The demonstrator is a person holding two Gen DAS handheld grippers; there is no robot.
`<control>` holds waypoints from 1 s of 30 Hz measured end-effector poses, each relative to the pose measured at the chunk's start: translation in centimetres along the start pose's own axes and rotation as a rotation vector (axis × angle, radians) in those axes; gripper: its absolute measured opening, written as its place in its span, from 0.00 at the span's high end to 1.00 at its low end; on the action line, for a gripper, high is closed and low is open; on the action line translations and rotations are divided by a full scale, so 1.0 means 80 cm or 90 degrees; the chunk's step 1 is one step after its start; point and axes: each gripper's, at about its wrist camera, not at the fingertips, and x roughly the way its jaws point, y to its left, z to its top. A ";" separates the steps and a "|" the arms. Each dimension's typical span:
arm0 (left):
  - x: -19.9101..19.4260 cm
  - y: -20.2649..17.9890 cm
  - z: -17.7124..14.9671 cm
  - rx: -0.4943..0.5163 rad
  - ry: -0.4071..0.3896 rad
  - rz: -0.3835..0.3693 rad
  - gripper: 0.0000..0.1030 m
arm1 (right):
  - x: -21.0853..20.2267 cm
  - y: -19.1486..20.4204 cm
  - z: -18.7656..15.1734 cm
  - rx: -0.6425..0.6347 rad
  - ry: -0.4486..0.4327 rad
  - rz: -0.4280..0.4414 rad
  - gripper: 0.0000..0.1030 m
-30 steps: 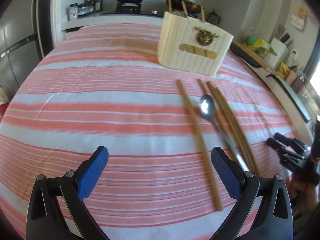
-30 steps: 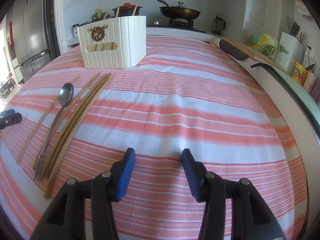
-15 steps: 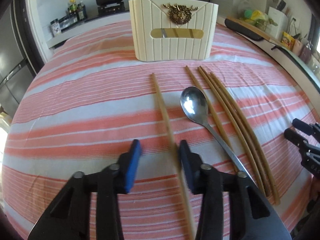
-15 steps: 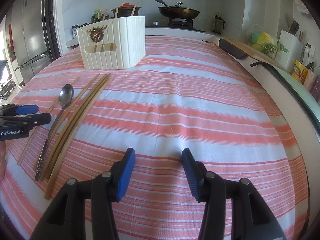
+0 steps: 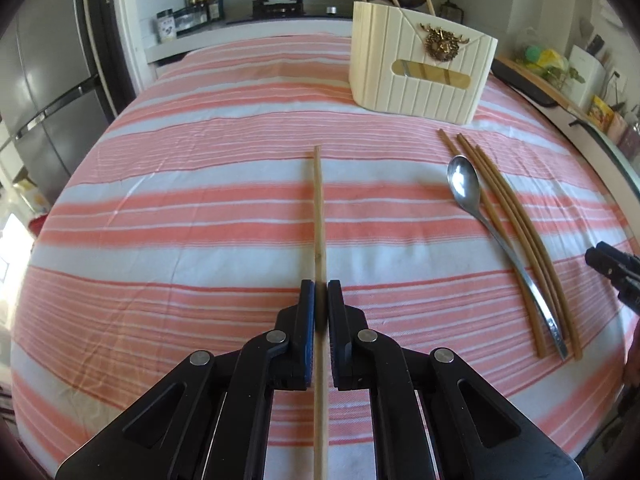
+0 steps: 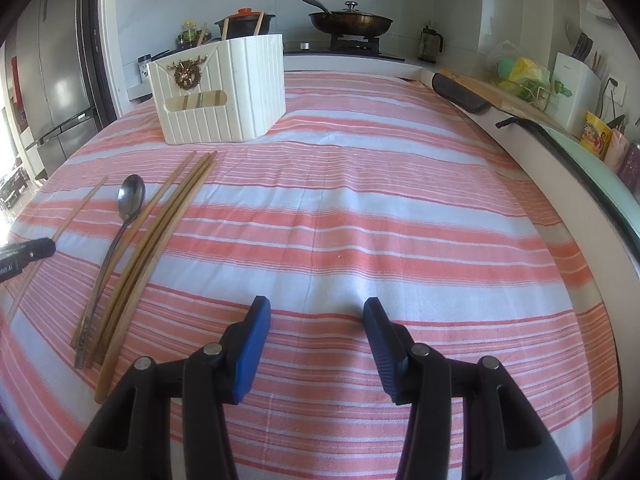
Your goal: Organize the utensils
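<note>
With my left gripper [image 5: 319, 292] clamped on one chopstick [image 5: 318, 200] near the table's middle, I judge the next move carries it to the far holder [image 5: 420, 68]; my right gripper [image 6: 316, 340] gapes empty.

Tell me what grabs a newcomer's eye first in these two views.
The left gripper, shut on a single wooden chopstick pointing up the striped tablecloth. To its right lie a metal spoon and three more chopsticks, below the cream utensil holder. The right gripper is open, holding nothing.
</note>
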 end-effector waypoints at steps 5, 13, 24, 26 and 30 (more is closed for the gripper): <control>-0.002 0.000 -0.008 0.003 -0.019 0.004 0.75 | 0.004 0.041 0.018 0.029 0.036 0.121 0.63; -0.002 0.002 -0.011 0.002 -0.038 0.000 0.72 | 0.043 0.101 0.043 -0.055 0.120 0.128 0.83; -0.002 0.002 -0.012 -0.002 -0.040 -0.011 0.67 | 0.047 0.107 0.042 -0.096 0.085 0.019 0.94; -0.002 0.002 -0.011 -0.004 -0.040 -0.012 0.67 | 0.041 0.099 0.036 -0.094 0.080 -0.004 0.95; -0.002 -0.002 -0.012 0.005 -0.040 -0.004 0.65 | 0.024 0.075 0.022 -0.093 0.070 -0.049 0.95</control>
